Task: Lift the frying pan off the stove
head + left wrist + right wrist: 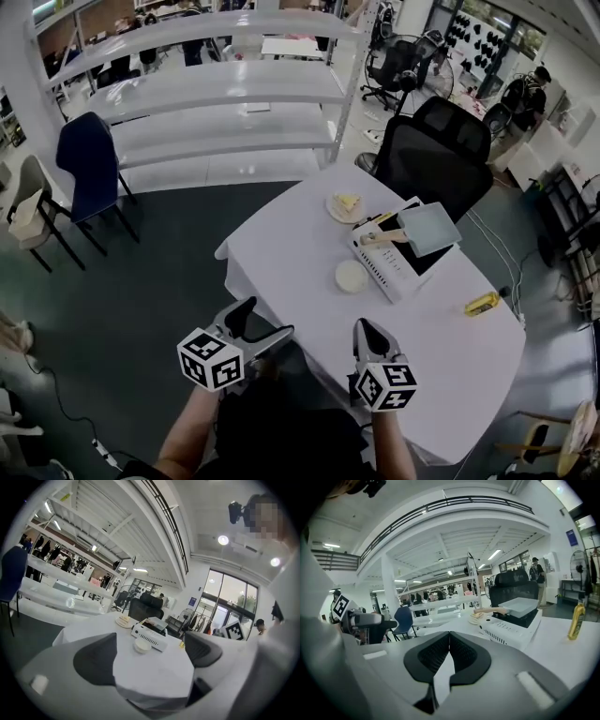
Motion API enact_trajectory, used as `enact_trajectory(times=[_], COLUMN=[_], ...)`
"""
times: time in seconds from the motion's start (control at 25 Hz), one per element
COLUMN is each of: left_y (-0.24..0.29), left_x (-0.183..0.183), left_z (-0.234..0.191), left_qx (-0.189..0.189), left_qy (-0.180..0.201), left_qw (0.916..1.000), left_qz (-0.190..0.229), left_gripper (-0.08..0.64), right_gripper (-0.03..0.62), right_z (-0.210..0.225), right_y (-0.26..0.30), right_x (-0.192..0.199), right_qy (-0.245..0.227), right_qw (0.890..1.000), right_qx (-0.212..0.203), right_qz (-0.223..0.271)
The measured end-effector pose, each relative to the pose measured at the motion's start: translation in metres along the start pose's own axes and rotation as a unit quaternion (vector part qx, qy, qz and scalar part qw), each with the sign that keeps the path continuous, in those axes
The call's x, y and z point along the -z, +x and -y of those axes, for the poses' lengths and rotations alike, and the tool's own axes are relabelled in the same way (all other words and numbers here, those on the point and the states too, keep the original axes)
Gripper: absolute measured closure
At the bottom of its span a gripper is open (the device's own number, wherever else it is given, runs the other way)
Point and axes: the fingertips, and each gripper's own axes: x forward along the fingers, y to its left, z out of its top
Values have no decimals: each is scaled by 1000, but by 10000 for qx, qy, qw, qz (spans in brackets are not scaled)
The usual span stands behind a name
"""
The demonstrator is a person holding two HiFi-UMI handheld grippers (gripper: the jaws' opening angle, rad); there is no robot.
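Observation:
A pale square frying pan (428, 228) with a wooden handle (382, 238) rests on a white countertop stove (394, 264) at the far side of the white table (309, 281). The pan (520, 605) and stove (506, 630) also show in the right gripper view, and the stove (149, 638) in the left gripper view. My left gripper (262, 330) is open and empty, held near the table's near edge. My right gripper (367, 336) is shut with nothing between its pads. Both are well short of the pan.
A plate with cake (345, 206) sits behind the stove, and a small white bowl (351, 276) lies in front of it. A yellow bottle (482, 303) lies to the right. A black office chair (433, 150) stands behind the table, a blue chair (89, 169) to the left.

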Motion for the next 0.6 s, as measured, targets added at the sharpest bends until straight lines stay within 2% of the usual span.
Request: enact_trajectory(times=[0.36, 0.6], left_y=[36, 56], left_x=[-39, -46], left_z=[-50, -70], left_qx=[491, 799], left_qy=[119, 179], left_qw=[9987, 9963], left_qz=[-122, -273], left_gripper=[176, 176], right_gripper=[586, 586], right_z=[2, 8], right_y=[43, 55], right_x=[-17, -10], right_qy=[220, 384], right_qw=[9980, 9950], right_qx=[559, 895], right_qz=[219, 220])
